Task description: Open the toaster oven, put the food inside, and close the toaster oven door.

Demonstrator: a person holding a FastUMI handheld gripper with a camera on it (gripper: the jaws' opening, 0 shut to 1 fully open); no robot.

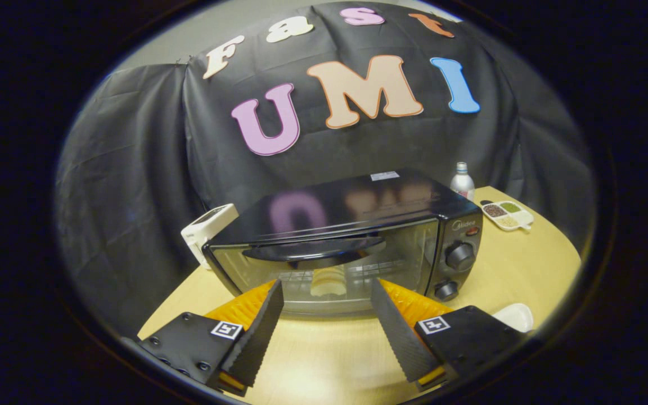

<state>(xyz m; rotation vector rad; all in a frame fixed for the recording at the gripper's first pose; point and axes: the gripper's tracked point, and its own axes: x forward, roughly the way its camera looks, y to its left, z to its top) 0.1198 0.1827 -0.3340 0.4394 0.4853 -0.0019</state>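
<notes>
Toaster oven (324,247) ahead of gaping gripper (327,289)

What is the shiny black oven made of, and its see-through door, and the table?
The black toaster oven looks like glossy painted metal: its top mirrors the wall behind. Its door seems to be glass, since a pale piece of food shows through it. The round tan table looks like smooth wood or laminate, hard to say which. The gripper is open, fingers apart before the door.
</notes>
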